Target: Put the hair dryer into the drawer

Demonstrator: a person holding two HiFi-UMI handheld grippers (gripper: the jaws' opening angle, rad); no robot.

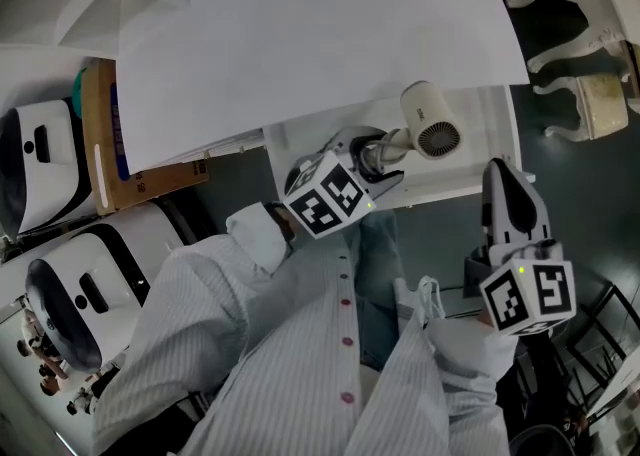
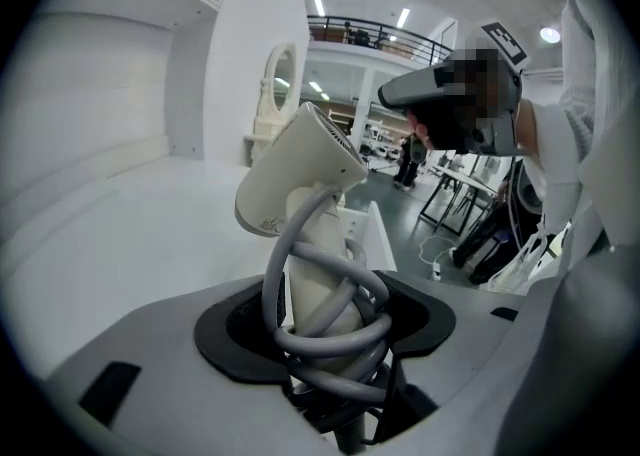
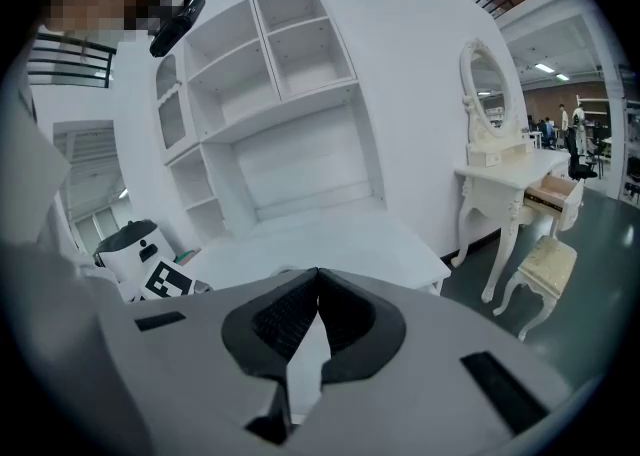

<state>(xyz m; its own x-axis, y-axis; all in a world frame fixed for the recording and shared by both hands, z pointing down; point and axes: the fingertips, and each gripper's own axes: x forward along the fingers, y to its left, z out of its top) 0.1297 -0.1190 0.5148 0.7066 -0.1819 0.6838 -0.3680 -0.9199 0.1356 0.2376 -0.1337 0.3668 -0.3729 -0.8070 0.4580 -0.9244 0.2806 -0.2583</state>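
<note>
A cream hair dryer [image 1: 430,122] hangs over the open white drawer [image 1: 455,187] that juts out from under the white desk top [image 1: 300,34]. My left gripper [image 1: 378,159] is shut on the dryer's handle. In the left gripper view the dryer [image 2: 300,169] stands upright between the jaws, nozzle up, and a grey cord [image 2: 330,329] is coiled round the handle inside my left gripper [image 2: 330,316]. My right gripper [image 1: 508,206] is to the right of the drawer, just off its front corner. Its jaws [image 3: 317,276] meet at the tips with nothing between them.
Two white-and-black robot bodies [image 1: 45,159] and a cardboard box [image 1: 120,144] stand left of the desk. A white vanity table [image 3: 520,174] with a stool [image 1: 600,104] is at the right. Open shelves [image 3: 260,74] rise behind the desk. A person's striped shirt [image 1: 300,364] fills the foreground.
</note>
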